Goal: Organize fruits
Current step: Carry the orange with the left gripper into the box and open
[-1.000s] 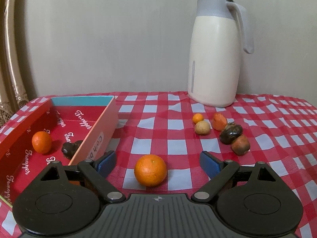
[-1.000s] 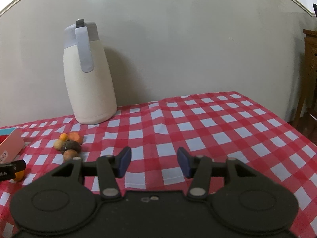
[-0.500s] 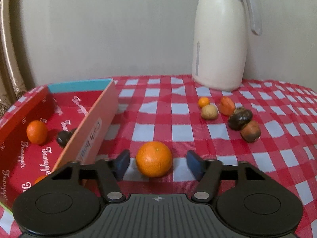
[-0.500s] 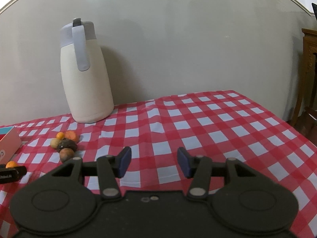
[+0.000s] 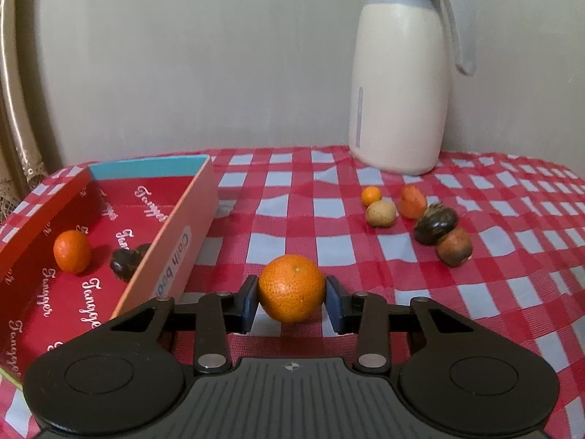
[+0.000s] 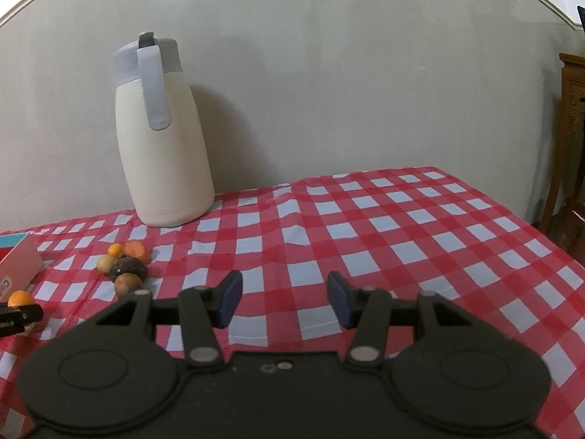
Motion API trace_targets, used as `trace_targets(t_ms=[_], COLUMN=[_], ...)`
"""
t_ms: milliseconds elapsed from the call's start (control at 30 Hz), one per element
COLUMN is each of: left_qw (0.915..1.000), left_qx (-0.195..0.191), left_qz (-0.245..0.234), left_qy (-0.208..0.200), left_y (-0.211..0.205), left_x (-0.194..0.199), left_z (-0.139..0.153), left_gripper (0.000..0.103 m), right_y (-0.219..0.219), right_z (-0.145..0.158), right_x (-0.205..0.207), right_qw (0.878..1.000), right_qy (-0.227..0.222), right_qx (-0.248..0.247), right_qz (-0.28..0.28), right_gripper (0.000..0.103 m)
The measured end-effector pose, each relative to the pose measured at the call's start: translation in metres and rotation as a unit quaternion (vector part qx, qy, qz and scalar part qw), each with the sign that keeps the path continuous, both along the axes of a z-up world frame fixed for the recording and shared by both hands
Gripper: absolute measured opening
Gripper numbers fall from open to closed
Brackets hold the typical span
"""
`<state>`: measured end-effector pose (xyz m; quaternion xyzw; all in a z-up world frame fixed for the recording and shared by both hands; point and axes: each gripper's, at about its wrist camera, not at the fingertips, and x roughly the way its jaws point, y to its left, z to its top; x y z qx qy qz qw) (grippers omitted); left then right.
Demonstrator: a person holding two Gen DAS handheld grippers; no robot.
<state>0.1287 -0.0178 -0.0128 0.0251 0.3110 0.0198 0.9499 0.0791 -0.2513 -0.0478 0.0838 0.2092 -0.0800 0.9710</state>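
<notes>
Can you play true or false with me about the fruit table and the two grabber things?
1. The left gripper has its pads pressed on the big orange. True.
2. The red box has nothing in it. False: a small orange and a dark fruit lie inside.
3. The right gripper is carrying a fruit. False: its jaws are open with only tablecloth between them.
4. The cream jug stands upright near the wall. True.
5. A little pile of fruits still waits on the cloth, outside the box. True.
</notes>
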Motion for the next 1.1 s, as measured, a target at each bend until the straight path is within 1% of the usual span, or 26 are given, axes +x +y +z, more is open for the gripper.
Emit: trace_targets(t_ms=[200,533,800,1100], left_qw=[0.9998,0.9992,0.9983,0.9965], left_qx=[-0.003,-0.009,-0.008,-0.005], left_qz=[-0.001,0.006,0.026,0.059], left_qy=[-0.018,-0.037,-0.051,-0.059], left_y=[0.006,0.023,0.046,0.082], left_x=[-0.013,-0.03,-0.041,-0.052], left_z=[0.012,0.028,0.037,0.04], left_gripper=[0.039,0.039,0.039,0.039], right_y=[0.004,0.017,0.031,0.052], right_z=[-0.002,-0.002,-0.002,-0.002], right_x=[0.004,0.006,0.008,0.012], right_qw=[1.0,1.0,0.999,0.999], right_qy=[0.004,0.004,0.003,0.003], right_qx=[0.013,0.011,0.009,0.009], right_qz=[0.008,0.022,0.034,0.053], right_gripper=[0.051,0.051,0.051,0.051])
